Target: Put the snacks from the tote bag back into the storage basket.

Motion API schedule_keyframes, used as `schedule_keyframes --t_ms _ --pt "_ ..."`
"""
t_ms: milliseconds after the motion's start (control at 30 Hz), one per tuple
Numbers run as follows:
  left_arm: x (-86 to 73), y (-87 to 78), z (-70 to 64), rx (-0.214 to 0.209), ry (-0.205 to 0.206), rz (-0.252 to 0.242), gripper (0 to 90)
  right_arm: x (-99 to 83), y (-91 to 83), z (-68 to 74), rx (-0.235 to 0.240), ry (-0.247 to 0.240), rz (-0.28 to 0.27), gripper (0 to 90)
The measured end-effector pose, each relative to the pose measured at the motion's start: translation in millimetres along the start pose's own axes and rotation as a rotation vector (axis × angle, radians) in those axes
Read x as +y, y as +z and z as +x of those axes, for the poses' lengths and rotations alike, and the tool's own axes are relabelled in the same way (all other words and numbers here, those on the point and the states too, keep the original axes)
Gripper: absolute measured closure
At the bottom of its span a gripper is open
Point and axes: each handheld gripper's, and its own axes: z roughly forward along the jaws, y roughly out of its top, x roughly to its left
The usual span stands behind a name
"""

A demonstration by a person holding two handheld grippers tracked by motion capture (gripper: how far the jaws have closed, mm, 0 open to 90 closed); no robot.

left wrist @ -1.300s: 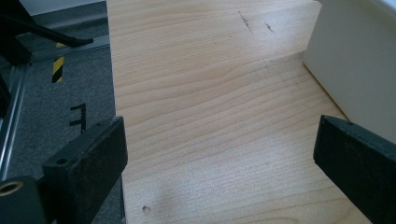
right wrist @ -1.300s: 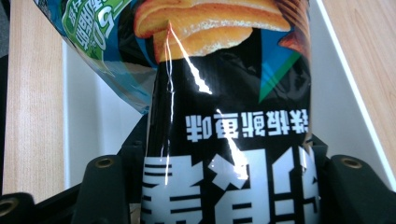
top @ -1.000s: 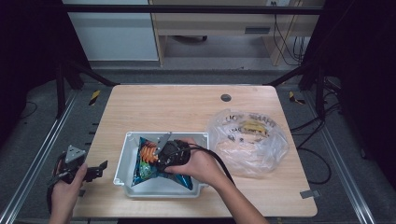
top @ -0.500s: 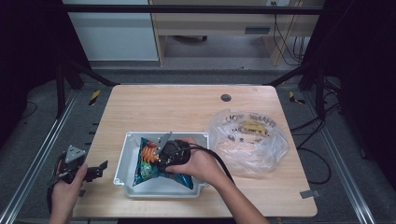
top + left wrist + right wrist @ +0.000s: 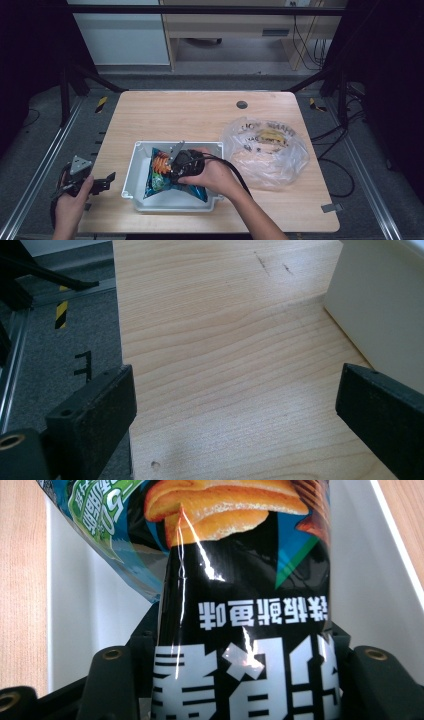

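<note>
Crisps packet [image 5: 250, 630] is pinched between the 2 jaws of the right gripper [image 5: 176, 167], inside the white tray [image 5: 131, 172] under it. Farther left, the left gripper [image 5: 102, 183] is held spread at the desk [image 5: 220, 340] edge, tray wall just beyond its right jaw.

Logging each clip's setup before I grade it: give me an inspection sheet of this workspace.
Surface: wooden table, light grain, a dark round grommet near its far edge.
Job's things: chip bag lying in the white bin; in the right gripper view the bag sits between the jaws.
Clutter: clear plastic bag right of the bin, with something yellowish inside.
Grippers: right gripper over the bin, shut on the chip bag; left gripper at the table's left edge, jaws wide apart, holding nothing.
Cables: black cable trailing along the right forearm; more on the floor at right.
Surroundings: grey floor, metal rails, furniture beyond the table.
</note>
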Motion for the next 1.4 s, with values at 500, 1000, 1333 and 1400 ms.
schedule_keyframes --t_ms 500,1000,1333,1400 --pt "-0.1 0.1 -0.2 -0.002 -0.001 0.0 2.9 -3.2 1.8 -2.3 0.009 0.009 -0.007 40.5" --pt "0.0 0.3 -0.4 -0.004 0.0 0.0 2.9 -4.6 3.1 -3.5 0.016 0.008 -0.005 39.6" --pt "0.1 0.3 -0.5 -0.003 0.001 0.001 2.9 -4.7 3.5 -3.1 0.016 0.009 -0.004 39.2" --pt "0.1 0.4 -0.6 -0.004 0.002 0.001 2.9 -4.8 3.6 -3.3 0.016 0.008 -0.004 38.9"
